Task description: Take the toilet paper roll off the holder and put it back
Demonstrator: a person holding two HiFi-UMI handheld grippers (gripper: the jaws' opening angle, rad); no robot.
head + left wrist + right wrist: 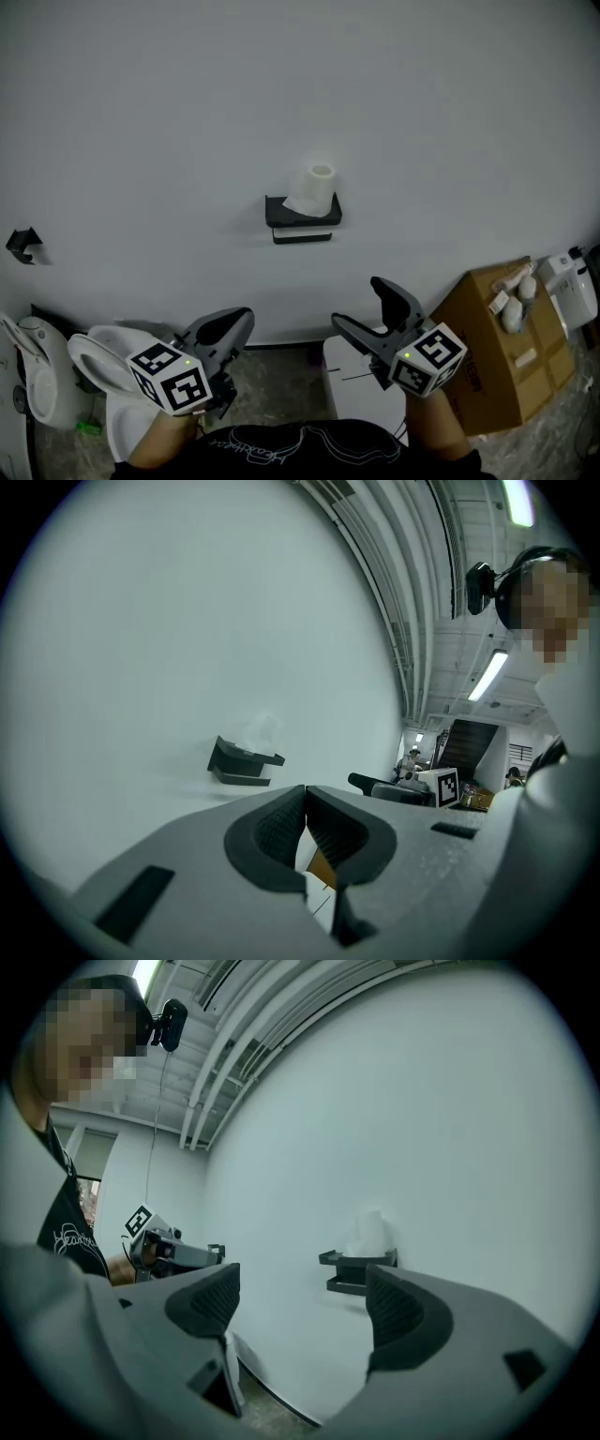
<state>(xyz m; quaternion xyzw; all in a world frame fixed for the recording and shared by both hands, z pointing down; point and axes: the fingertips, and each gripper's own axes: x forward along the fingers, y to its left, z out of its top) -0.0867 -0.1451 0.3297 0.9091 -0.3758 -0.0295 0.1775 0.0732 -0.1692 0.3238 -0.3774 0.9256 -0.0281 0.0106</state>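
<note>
Head view, entry one: toilet paper roll [319,187], white, standing on end on the top shelf of a black holder [302,217]. The roll's long axis is upright and a loose sheet drapes over its left front. The holder is fixed to a plain pale wall [281,94] and has a second, narrower ledge beneath it.

Item, right gripper [356,302]: jaws spread wide, nothing between them. The roll lies ahead and above, slightly to this gripper's left and well apart from it. In the right gripper view the roll shows in the gap between the pads, closer to the right-hand one.

Item, left gripper [239,323]: jaws pressed together, holding nothing. The roll lies ahead, above and off to its right, well apart.

Judgement: the right gripper looks the better placed of the two, being spread already and roughly under the holder. An upright roll would call for a grip across its sides.

Surroundings: a white toilet [103,361] at lower left, a cardboard box [497,347] with small white items on top at lower right, a black wall hook [23,242] at far left, and a grey speckled floor.
</note>
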